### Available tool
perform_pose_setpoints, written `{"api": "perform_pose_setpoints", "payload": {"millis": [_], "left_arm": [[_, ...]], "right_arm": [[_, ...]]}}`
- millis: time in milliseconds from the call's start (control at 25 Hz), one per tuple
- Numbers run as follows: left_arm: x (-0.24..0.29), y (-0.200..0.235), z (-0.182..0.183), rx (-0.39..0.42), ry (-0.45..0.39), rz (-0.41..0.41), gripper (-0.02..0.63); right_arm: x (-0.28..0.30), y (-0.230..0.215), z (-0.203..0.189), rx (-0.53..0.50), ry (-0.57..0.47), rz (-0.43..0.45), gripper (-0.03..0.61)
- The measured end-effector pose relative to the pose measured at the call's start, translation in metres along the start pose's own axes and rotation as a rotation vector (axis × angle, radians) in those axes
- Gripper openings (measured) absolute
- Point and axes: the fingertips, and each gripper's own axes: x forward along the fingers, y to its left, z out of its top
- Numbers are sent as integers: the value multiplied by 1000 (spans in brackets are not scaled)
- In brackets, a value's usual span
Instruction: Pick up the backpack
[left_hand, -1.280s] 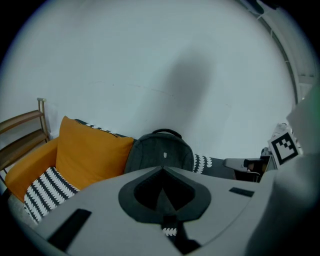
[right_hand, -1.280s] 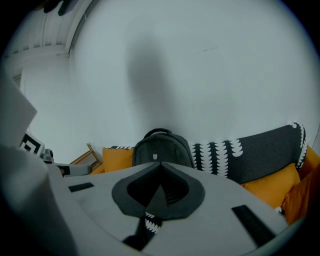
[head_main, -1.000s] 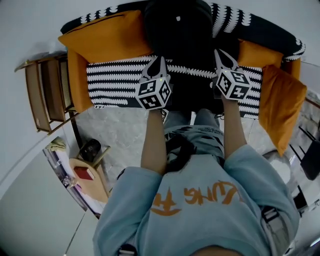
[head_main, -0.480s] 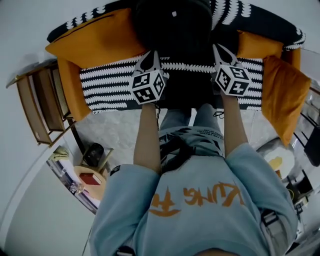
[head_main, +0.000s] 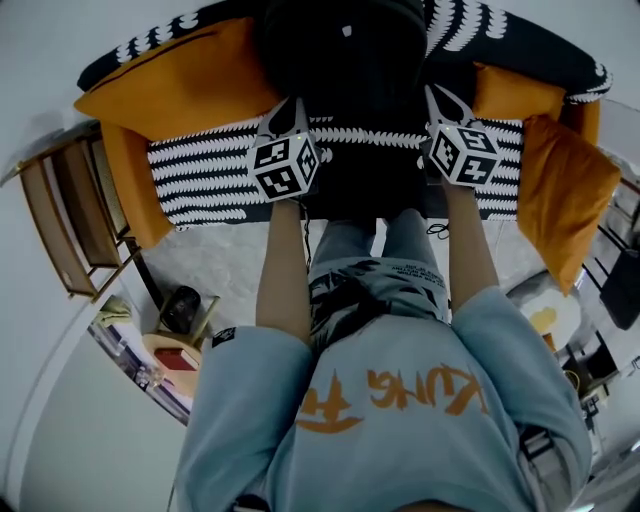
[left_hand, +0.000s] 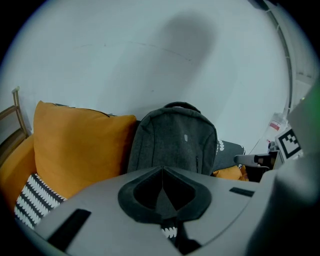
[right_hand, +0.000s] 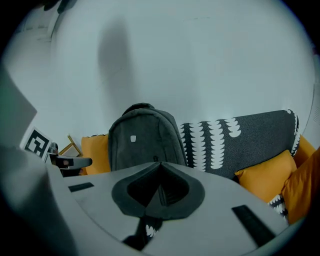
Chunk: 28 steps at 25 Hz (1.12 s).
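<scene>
Grey backpack (left_hand: 172, 137), base hidden

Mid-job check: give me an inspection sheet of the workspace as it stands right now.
Surface: sofa seat under a black-and-white patterned cover.
Job's things: dark grey backpack upright against the backrest, not gripped.
Clutter: orange cushions flank the backpack.
Grippers: left gripper and right gripper both short of the backpack, jaws together, holding nothing.
Cables: nothing seen.
Surroundings: wooden rack beside the sofa; pale wall behind.
</scene>
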Motion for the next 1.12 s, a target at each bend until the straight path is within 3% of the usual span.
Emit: {"api": "perform_pose_setpoints", "payload": {"millis": [400,480,600,800,880,1000,1120], "left_arm": [[42,23,-4,5,43,1,23],[51,29,-3,7,49,3,28],[62,38,-4,4,61,7,133],[81,55,5,20,69,41,160],[86,62,10,56,75,64,169],[91,67,14,173,95,88,181],[99,71,15,185,105,88,195]], "right_arm": [[44,-18,2,-52,46,-8,5],[54,-22,1,-52,60,-5,86],[65,-27,-3,-55,82,-10,102],[81,-35,-1,-55,99,-13,125],[85,-38,1,-56,101,-15,135],[91,-39,5,-63,102,-21,143],[98,-42,8,-69,107,-22,150]]}}
